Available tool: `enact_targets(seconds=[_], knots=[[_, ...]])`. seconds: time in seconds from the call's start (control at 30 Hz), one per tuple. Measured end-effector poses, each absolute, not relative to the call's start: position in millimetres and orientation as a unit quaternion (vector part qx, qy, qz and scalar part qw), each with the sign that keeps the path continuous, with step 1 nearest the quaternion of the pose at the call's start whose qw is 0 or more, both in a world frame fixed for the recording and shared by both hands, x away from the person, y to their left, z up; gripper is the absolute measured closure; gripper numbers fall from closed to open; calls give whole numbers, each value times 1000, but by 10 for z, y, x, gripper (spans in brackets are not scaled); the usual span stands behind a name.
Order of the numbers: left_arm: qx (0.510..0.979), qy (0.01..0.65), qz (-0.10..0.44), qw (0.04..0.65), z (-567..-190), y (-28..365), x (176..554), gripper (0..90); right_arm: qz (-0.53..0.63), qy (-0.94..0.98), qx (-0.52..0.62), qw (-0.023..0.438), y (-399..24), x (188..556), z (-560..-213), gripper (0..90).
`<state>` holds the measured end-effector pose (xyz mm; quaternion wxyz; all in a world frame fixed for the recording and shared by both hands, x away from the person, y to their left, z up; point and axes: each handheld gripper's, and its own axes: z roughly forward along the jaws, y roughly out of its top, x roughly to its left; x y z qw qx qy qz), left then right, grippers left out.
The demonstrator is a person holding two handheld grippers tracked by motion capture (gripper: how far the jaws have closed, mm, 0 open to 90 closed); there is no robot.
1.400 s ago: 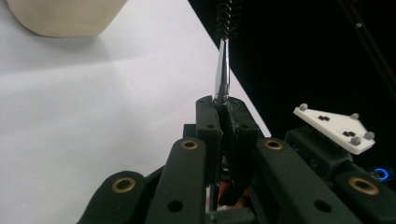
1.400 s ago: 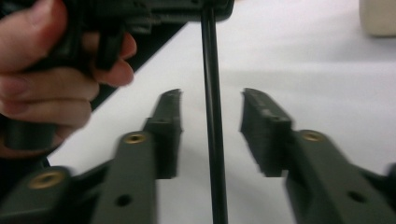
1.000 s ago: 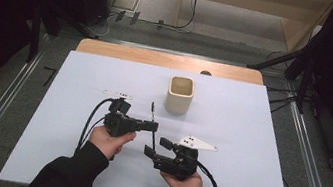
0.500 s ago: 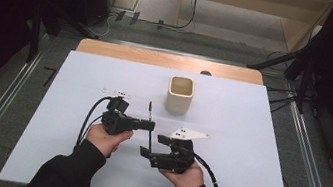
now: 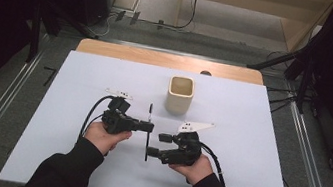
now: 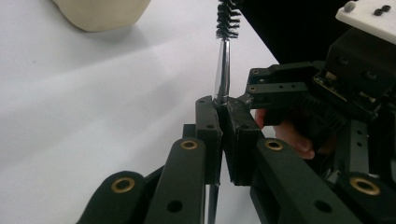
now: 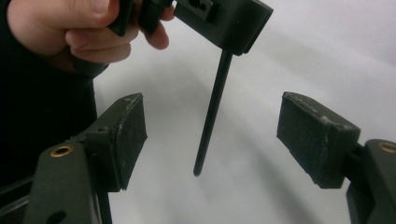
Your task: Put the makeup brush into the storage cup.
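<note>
My left gripper (image 5: 149, 127) is shut on a thin brush (image 5: 150, 113), which has a bristled tip (image 6: 227, 18) on a metal stem and a black rod handle (image 7: 212, 116). In the left gripper view the pads (image 6: 208, 123) clamp the stem, with the bristles pointing toward the cream cup (image 5: 180, 94). My right gripper (image 5: 156, 144) is open just right of the brush's near end. In the right gripper view the handle hangs between its wide pads (image 7: 128, 135) without touching either. Those jaws have just been closing slightly.
The cream cup (image 6: 100, 11) stands upright and apart beyond the grippers on the white tabletop (image 5: 256, 153). A wooden strip (image 5: 125, 52) runs along the table's far edge. Cables trail from both grippers toward the person's sleeves.
My right gripper has shifted a little away from the person, closer to the brush's handle end, with its jaws wider than a second ago. The left gripper and brush have stayed still.
</note>
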<state>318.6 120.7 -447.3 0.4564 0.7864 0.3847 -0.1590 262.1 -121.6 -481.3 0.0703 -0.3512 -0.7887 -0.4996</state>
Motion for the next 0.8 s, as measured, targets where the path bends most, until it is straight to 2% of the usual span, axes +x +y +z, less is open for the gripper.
enact_targets(seconds=[0.47,0.6,0.8], knots=[[811,320,-181,455,-4485,1154,3175,852,-504,-800,-308,102,-1225,2631,-4852,339],[815,312,-186,451,-4491,1132,3160,851,-507,-789,-321,130,-1252,2660,-4898,393],[805,306,-206,465,-4495,1113,3157,851,-511,-786,-324,126,-1254,2661,-4923,454]])
